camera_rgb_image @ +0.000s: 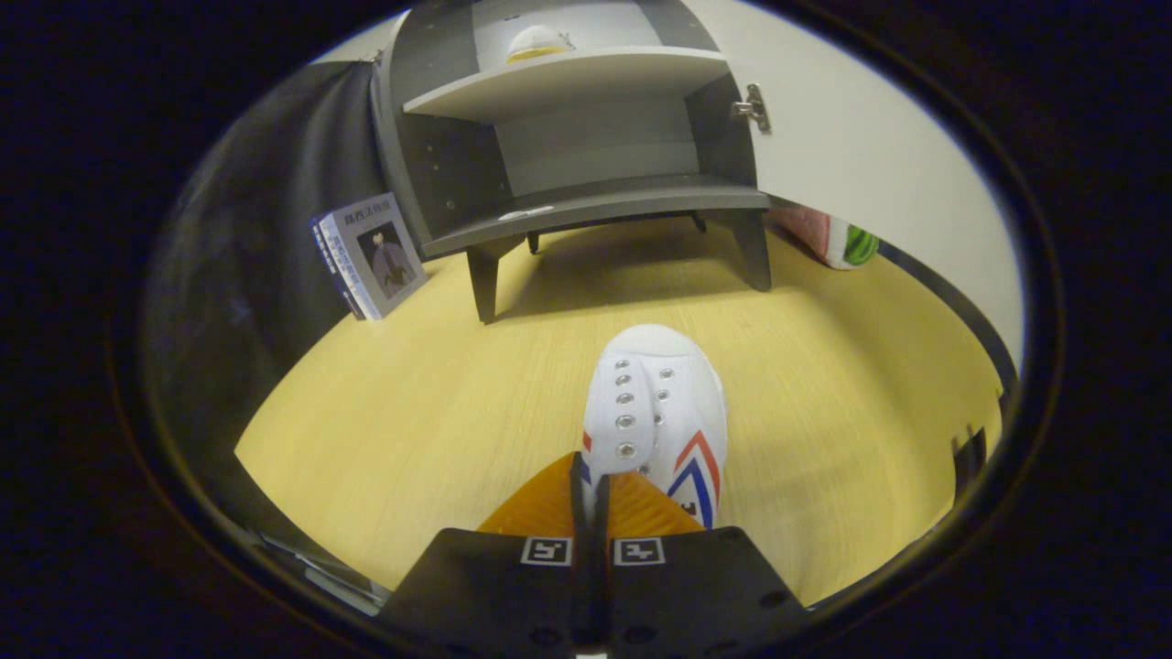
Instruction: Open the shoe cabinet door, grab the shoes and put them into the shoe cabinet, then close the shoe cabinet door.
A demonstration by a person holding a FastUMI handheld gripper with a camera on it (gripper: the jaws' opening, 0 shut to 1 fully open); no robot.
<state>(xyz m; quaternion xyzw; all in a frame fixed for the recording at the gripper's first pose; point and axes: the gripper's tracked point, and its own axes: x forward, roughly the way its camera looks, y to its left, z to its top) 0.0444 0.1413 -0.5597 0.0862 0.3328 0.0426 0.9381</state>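
Note:
A white sneaker (655,403) with red and blue chevron stripes hangs toe-forward just ahead of my fingers, above the yellow wooden floor (412,412). My gripper (591,480) is shut on the sneaker's left rim near the heel, the two fingers nearly together. Beyond it stands the grey shoe cabinet (586,197) on short legs, its white door (851,137) swung open to the right. The lower shelf is bare. On the upper shelf (568,82) rests another white shoe (538,42) with a yellowish sole.
A blue-and-white book (371,256) leans against the dark cloth wall left of the cabinet. A red, white and green object (838,238) lies on the floor behind the open door, right of the cabinet. The door's metal hinge (753,108) juts inward.

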